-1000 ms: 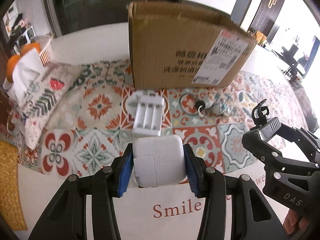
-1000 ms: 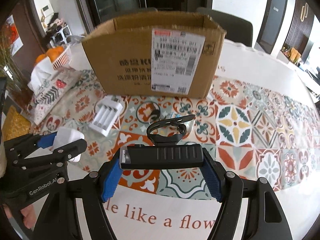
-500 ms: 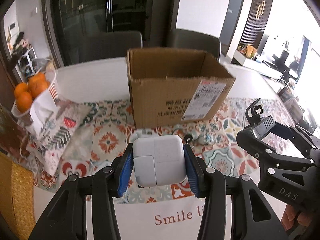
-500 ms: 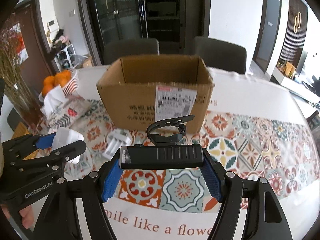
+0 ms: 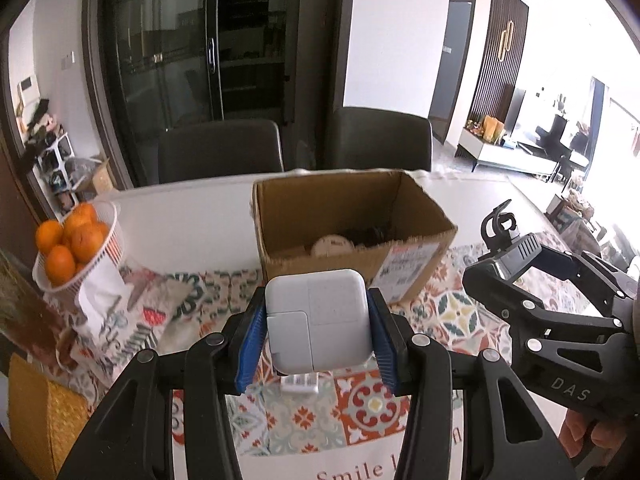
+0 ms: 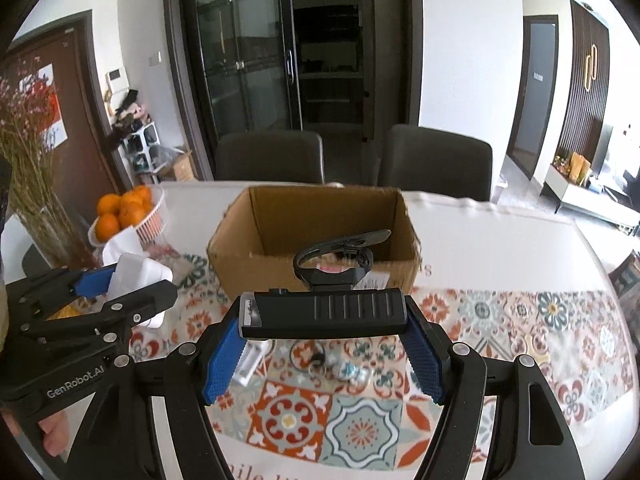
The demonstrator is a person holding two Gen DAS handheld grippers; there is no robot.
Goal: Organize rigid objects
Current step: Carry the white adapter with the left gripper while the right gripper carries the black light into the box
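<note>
Left gripper (image 5: 317,334) clamped on a white square charger (image 5: 318,320), blue pads (image 5: 251,350) pressing both its sides, charger held up in the air above the tiled-pattern cloth (image 5: 452,312) and in front of the box (image 5: 352,232). Right gripper (image 6: 322,346) clamped on a black bar-shaped device (image 6: 322,312), blue pads at each end of it, a curved black clip (image 6: 336,256) standing up from the device's top; device held level in the air, in front of the box's near wall. The box is brown cardboard, open at the top, sitting on the cloth on a white table (image 6: 492,232), shipping label on its near wall. Inside the box a round pale item (image 5: 331,245) and some dark items, too small to tell what. In the left view the right gripper shows at the right edge, with a hand (image 5: 588,436) under it; in the right view the left gripper and charger show at the left edge. On the cloth below the grippers: a white battery holder (image 6: 250,364), partly hidden by the right gripper's finger, a key ring with small keys or charms (image 6: 340,366) beside it. Left of the box: basket of oranges (image 5: 74,248), tissue pack (image 5: 120,312), dried branches (image 6: 28,168) in a vase. Two dark chairs (image 5: 218,150) behind the table, glass cabinet behind them.
</note>
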